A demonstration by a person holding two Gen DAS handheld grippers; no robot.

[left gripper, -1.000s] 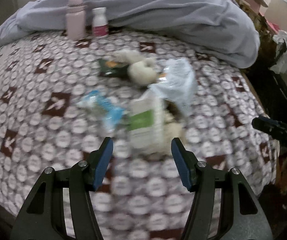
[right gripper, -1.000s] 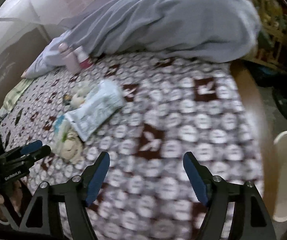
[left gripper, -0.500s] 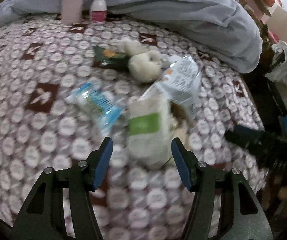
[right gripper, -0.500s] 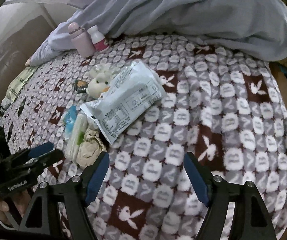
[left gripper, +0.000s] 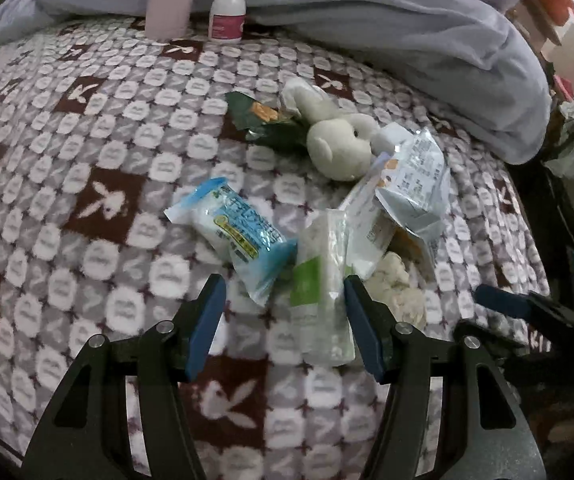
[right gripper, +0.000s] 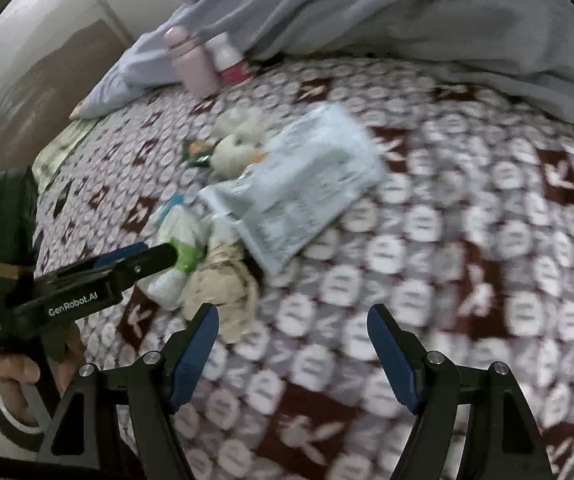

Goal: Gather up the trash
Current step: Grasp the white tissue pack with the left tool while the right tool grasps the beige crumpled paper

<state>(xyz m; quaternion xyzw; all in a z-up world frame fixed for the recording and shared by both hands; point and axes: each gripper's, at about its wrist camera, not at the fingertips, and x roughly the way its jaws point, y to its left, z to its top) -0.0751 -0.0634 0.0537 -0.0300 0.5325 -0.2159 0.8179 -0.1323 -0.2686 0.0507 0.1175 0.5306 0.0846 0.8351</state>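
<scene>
We see the left gripper point(left gripper: 285, 312) low centre in its own view, jaws wide, straddling the near end of a clear crinkly plastic packet with green label point(left gripper: 321, 300). Just right of it lies a crumpled beige tissue wad point(left gripper: 397, 288); just left, a glossy blue wrapper point(left gripper: 241, 240). Right gripper point(right gripper: 293, 350) jaws wide, empty, above the fleecy bunny-print blanket point(right gripper: 467, 260). Higher in frame: a flat pale printed pouch point(right gripper: 303, 184), a plush rabbit point(left gripper: 341, 148), a dark green foil wrapper point(left gripper: 259, 120). Top left: a pink cylindrical bottle point(left gripper: 169, 0), a white pill bottle point(left gripper: 228, 10), and a rumpled grey duvet point(left gripper: 367, 12).

Pink bottle point(left gripper: 168, 0) beside white pill bottle point(left gripper: 228, 10), upright on patterned blanket point(left gripper: 67, 168); grey duvet point(left gripper: 387, 20) behind.
</scene>
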